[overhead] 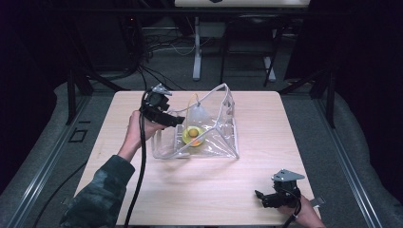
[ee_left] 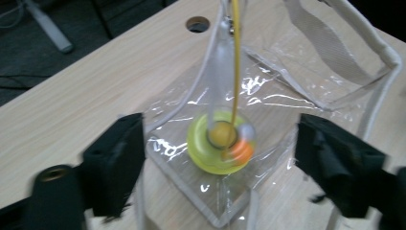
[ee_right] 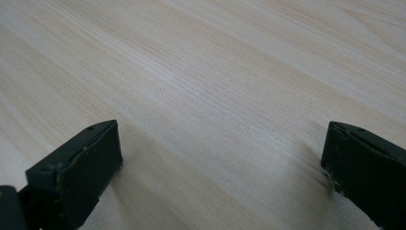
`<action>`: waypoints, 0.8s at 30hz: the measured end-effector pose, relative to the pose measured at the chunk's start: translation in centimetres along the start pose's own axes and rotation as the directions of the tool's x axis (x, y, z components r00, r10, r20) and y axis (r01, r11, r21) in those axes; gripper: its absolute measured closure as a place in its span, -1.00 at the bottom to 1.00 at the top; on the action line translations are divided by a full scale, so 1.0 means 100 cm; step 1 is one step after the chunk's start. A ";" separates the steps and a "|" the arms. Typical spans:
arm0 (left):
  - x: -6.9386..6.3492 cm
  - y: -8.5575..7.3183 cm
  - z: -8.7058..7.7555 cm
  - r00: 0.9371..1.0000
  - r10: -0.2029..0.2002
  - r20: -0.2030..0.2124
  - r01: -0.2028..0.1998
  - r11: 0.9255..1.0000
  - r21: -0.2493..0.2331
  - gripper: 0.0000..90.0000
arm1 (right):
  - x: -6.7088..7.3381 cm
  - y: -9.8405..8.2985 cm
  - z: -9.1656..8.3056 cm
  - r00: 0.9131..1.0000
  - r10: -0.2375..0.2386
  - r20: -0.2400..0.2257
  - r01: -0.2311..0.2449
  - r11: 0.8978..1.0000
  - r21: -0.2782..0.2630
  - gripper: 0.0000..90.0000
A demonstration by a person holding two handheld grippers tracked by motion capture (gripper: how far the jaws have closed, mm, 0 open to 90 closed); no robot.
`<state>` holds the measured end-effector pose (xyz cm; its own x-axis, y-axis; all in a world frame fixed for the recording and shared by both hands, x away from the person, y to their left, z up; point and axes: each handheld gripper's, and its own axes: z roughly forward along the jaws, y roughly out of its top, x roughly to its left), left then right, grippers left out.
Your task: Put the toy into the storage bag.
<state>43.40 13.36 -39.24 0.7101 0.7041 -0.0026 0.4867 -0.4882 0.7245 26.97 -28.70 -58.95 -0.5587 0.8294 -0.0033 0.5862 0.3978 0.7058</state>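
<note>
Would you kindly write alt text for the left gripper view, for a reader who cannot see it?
A clear plastic bag with cream trim lies on a pale wooden table, holding a yellow-green ring-shaped toy with small yellow and orange parts at its centre. The left tool, blurred, frames the toy with its two black jaws wide apart, gripping nothing.

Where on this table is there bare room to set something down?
The table is bare left of the clear bag, right of it, and along the near edge between it and the right gripper. Crowded: the bag, where the left gripper hovers.
</note>
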 end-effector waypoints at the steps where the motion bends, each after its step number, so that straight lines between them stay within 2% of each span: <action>1: 0.001 -0.001 -0.003 1.000 -0.002 -0.004 0.002 1.000 -0.006 -0.68 | 0.000 0.000 0.000 1.000 0.000 -0.003 0.000 1.000 0.002 -1.00; 10: 0.010 -0.013 -0.023 0.999 -0.009 -0.042 0.009 1.000 -0.008 -1.00 | 0.000 0.000 0.000 1.000 -0.001 -0.004 0.001 1.000 -0.001 -1.00; 17: 0.018 -0.026 -0.036 0.998 -0.019 -0.054 0.019 1.000 -0.012 -1.00 | 0.000 0.000 0.000 1.000 -0.001 -0.003 0.001 1.000 -0.002 -1.00; 18: 0.021 -0.031 -0.040 0.998 -0.020 -0.066 0.020 1.000 -0.014 -1.00 | 0.000 0.000 0.000 1.000 -0.001 -0.003 0.001 1.000 -0.001 -1.00; 24: 0.025 -0.044 -0.049 0.996 -0.015 -0.082 0.016 1.000 0.003 -1.00 | 0.000 0.000 0.000 1.000 0.000 -0.001 0.000 1.000 -0.002 -1.00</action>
<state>40.54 19.76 -39.07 0.6582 0.7516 0.0432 0.4994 -0.4788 0.7221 26.98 -28.70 -58.96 -0.5596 0.8287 -0.0024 0.5850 0.3970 0.7072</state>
